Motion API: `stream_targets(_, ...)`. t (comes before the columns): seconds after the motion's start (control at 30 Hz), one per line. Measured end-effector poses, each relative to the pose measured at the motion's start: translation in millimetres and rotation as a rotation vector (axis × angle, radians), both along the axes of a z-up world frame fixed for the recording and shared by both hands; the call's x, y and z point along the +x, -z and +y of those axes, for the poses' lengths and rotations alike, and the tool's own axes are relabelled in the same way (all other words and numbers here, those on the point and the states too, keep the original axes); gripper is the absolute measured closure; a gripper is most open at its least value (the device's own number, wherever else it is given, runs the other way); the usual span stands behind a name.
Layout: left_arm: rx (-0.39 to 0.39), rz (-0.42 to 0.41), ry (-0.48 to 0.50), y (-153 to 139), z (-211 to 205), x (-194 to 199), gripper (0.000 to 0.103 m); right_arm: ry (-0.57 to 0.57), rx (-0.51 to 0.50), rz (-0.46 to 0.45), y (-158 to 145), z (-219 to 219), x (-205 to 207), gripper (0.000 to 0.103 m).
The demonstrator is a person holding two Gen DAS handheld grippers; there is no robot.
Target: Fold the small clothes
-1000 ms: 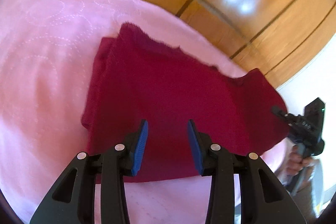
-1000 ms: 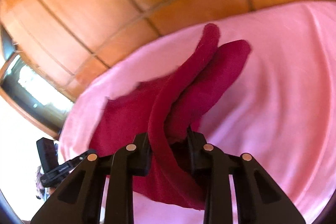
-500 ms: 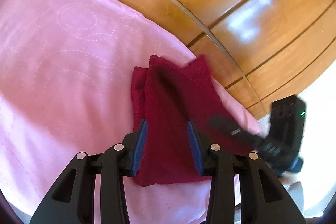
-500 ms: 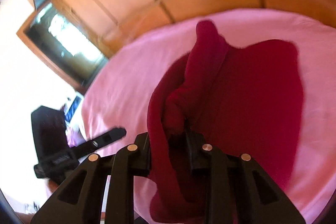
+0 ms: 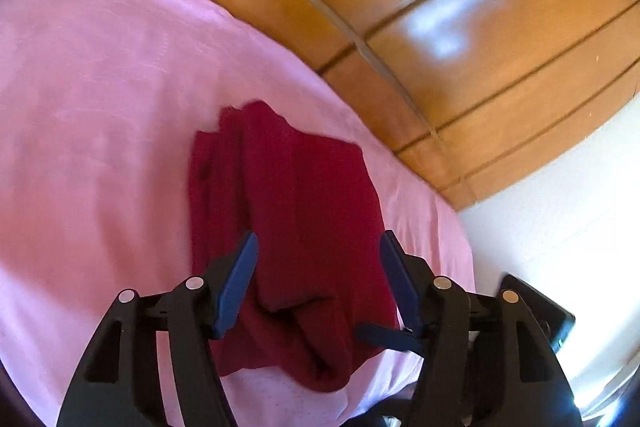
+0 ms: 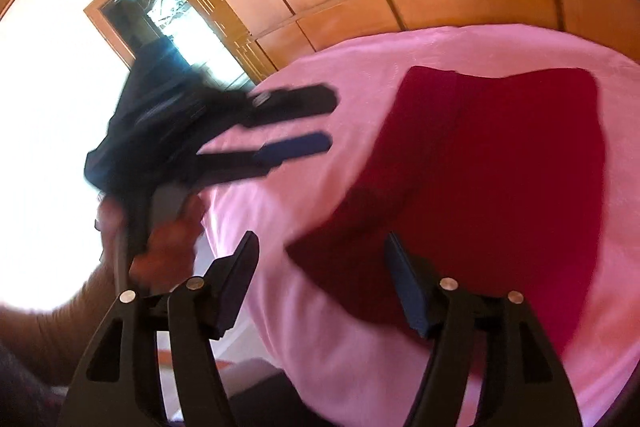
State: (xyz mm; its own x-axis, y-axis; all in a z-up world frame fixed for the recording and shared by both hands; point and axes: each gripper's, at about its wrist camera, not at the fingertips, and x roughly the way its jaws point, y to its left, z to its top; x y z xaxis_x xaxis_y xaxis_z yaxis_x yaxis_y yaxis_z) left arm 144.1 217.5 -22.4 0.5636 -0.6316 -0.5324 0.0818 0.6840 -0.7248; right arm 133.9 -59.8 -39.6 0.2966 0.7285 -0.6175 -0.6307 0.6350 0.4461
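Note:
A dark red cloth point(image 5: 304, 227) lies folded in layers on the pink bed cover point(image 5: 100, 107). My left gripper point(image 5: 319, 234) hovers over its near end. Its jaws are opening, the blue pads stand well apart and the cloth lies loose under the gap. In the right wrist view the cloth point(image 6: 500, 167) is spread flat. My right gripper point(image 6: 320, 235) is above its near left corner, its jaws opening too, and nothing is pinched between them. The left gripper point(image 6: 332, 121) shows there, blurred, held by a hand point(image 6: 168, 239) left of the cloth.
Glossy wooden panels point(image 5: 440, 27) rise behind the bed. A white wall point(image 5: 560, 227) is at the right. The bed's near edge point(image 6: 360, 379) drops off below the right gripper. A bright glass door point(image 6: 172, 11) is at the left in the right wrist view.
The right gripper carried a lifted flap of the red cloth across, then let it go. The cloth now lies folded narrower. Both grippers' jaws have spread wider, and the left one drew back.

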Motion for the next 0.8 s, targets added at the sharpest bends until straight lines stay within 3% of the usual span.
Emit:
stream_targets(0.17, 0.084, 0.124, 0.024, 19, -24, 26, 0.042, 0.111, -0.036, -0.032, 2, -46, -9, 0.035)
stream_targets(0.27, 0.105, 0.119, 0.053, 22, -37, 27, 0.061, 0.159, -0.049, -0.03, 7, -65, -14, 0.035)
stream_targets(0.33, 0.19, 0.083, 0.051, 15, -47, 23, 0.084, 0.175, -0.059, -0.021, 11, -67, -13, 0.037)
stream_targets(0.4, 0.271, 0.057, 0.033, 11, -52, 21, 0.091, 0.174, -0.06, -0.017, 16, -60, -8, 0.038)
stream_targets(0.53, 0.376, 0.062, -0.011, 15, -39, 12, 0.092, 0.123, -0.048, 0.019, 26, -49, -19, 0.038)
stream_targets(0.67, 0.461, 0.102, -0.035, 48, -32, 12, 0.092, 0.099, -0.094, 0.073, 53, -24, -16, 0.039)
stream_targets(0.8, 0.452, 0.092, -0.107, 35, -25, 2, 0.081, 0.103, -0.138, 0.038, 54, -14, -17, 0.039)
